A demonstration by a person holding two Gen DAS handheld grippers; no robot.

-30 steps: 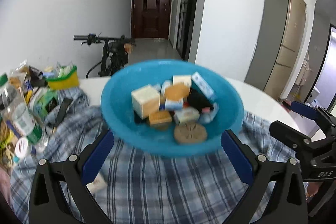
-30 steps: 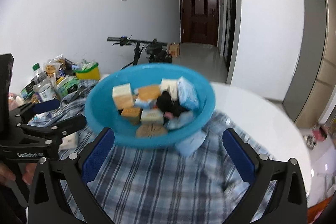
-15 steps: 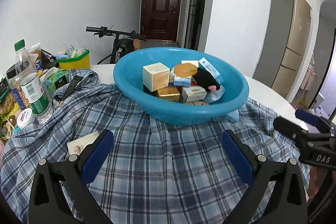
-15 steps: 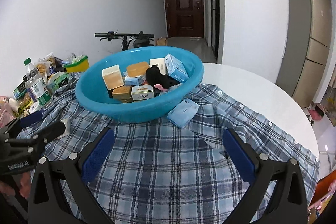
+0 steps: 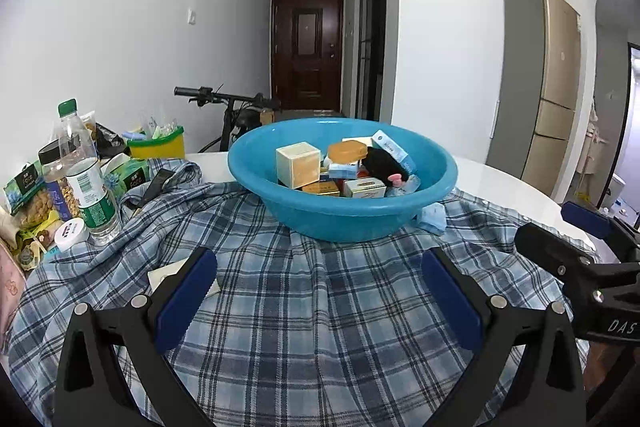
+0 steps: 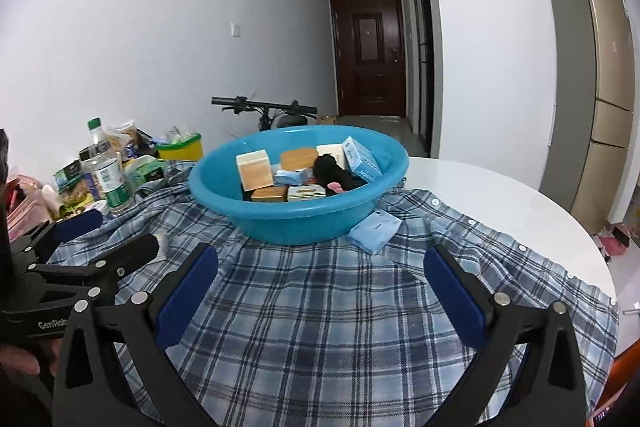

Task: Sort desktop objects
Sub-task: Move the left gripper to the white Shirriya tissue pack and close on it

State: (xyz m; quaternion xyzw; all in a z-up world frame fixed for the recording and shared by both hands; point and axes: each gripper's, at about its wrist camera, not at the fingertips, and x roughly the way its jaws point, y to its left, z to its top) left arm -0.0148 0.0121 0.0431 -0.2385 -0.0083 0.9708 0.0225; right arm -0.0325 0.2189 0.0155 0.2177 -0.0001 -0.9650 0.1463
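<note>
A blue basin stands on a blue plaid shirt spread over a white round table. It holds several small boxes, among them a cream cube box, plus a black item. A light-blue tissue pack leans at the basin's right foot. A white card lies on the shirt by my left finger. My left gripper is open and empty, short of the basin. My right gripper is open and empty too.
At the table's left stand a green-capped water bottle, snack packets and a yellow-green tub. A bicycle is parked behind the table. The table edge drops off to the right.
Both grippers have pulled back from the basin, which looked close and blurred a second ago. It now sits farther off on the shirt, and the tissue pack and card show.
</note>
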